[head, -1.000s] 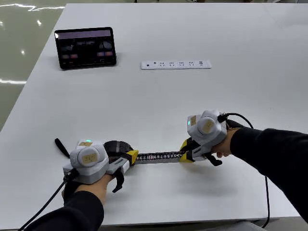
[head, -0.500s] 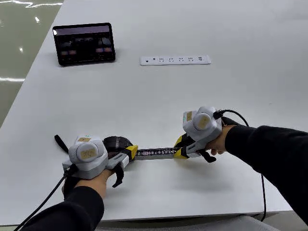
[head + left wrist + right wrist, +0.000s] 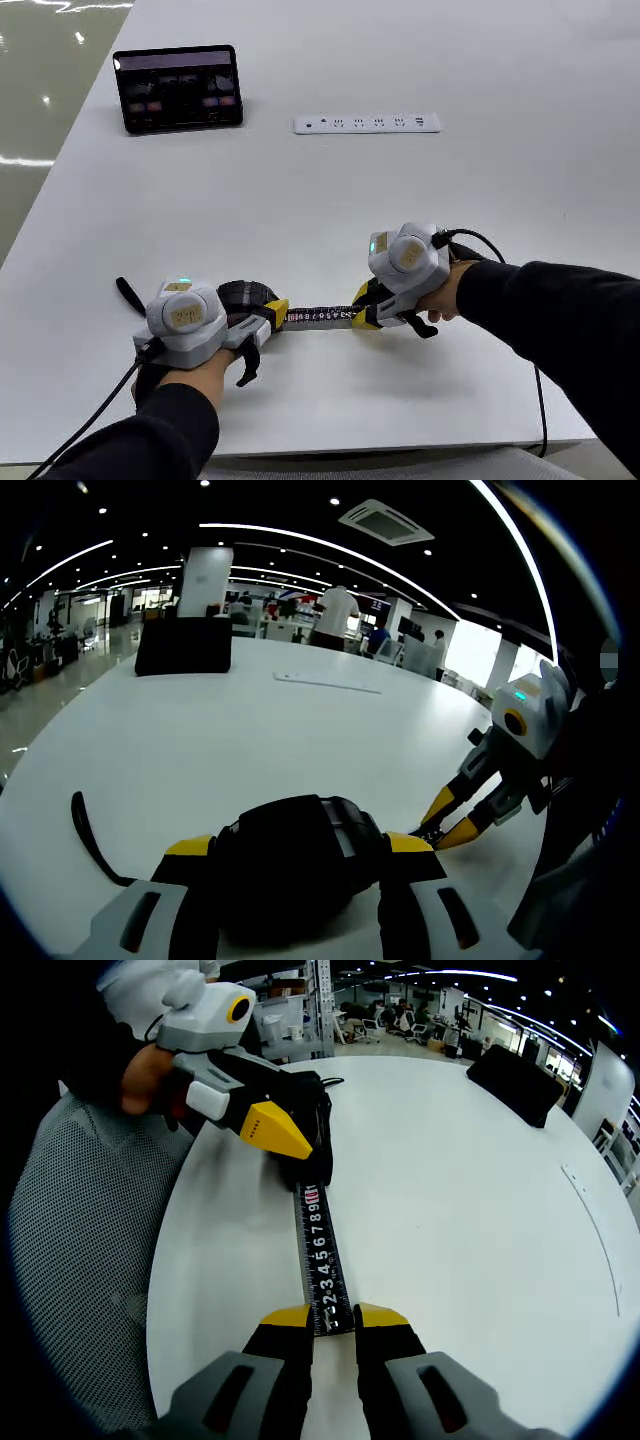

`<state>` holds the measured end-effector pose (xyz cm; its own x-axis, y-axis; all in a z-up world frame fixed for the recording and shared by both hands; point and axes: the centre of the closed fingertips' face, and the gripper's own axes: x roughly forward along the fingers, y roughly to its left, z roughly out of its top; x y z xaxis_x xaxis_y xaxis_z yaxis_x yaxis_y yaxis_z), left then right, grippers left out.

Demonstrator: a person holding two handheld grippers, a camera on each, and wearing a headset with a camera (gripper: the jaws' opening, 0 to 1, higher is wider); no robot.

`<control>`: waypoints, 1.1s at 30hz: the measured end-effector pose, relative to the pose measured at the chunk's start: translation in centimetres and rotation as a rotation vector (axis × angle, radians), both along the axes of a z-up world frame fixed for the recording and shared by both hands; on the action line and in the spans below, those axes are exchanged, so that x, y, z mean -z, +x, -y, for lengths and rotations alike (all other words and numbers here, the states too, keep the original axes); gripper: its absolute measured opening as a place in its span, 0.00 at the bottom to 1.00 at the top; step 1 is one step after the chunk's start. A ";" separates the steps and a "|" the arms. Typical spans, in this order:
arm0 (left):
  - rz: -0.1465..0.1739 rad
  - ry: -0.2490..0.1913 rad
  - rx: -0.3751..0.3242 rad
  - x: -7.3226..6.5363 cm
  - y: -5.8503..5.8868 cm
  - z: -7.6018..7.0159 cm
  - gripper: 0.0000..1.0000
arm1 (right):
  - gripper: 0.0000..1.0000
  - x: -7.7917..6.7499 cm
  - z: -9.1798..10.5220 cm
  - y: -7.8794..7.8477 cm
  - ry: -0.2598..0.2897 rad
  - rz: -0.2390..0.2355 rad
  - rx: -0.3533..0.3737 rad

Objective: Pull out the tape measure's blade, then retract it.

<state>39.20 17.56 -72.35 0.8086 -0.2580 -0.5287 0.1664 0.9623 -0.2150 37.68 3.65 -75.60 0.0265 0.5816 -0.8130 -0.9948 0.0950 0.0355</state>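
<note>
**Left claw**: clamped across the tape measure case, one yellow-tipped jaw on each flank.

**Right claw**: pinched together on the free end of the blade, right of the case.

**Tape measure case:** black and rounded, resting on the white surface near its front edge.

**Blade:** dark with pale numerals, drawn a short run out of the case mouth, lying flat.

**Handling (judged):**
- The case is compact, rigid and fairly weighty; grip it on the broad flanks.
- The blade is thin, slick, springy steel, likely to kink if bent sideways and to whip back if freed.
- Take the blade at its end and feed it home slowly.

**Wrist strap**: black, trailing left of the case.

**Power strip**: beyond the case and to its right, well apart.

**Tablet**: beyond the case and to its left, propped up, well apart.
</note>
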 end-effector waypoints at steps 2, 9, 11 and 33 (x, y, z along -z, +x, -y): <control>0.000 -0.001 -0.001 0.0 0.0 0.0 0.60 | 0.11 0.0 -0.2 0.0 0.002 0.002 0.001; 0.000 -0.006 -0.003 0.0 0.0 -0.1 0.59 | 0.12 0.1 -1.2 -0.2 0.006 0.004 -0.003; 0.001 -0.006 -0.002 0.0 0.0 -0.1 0.59 | 0.12 0.2 -1.4 -0.1 0.007 0.003 0.000; 0.001 -0.011 -0.002 0.0 0.1 0.0 0.60 | 0.12 0.1 -4.0 -0.3 0.042 0.011 -0.015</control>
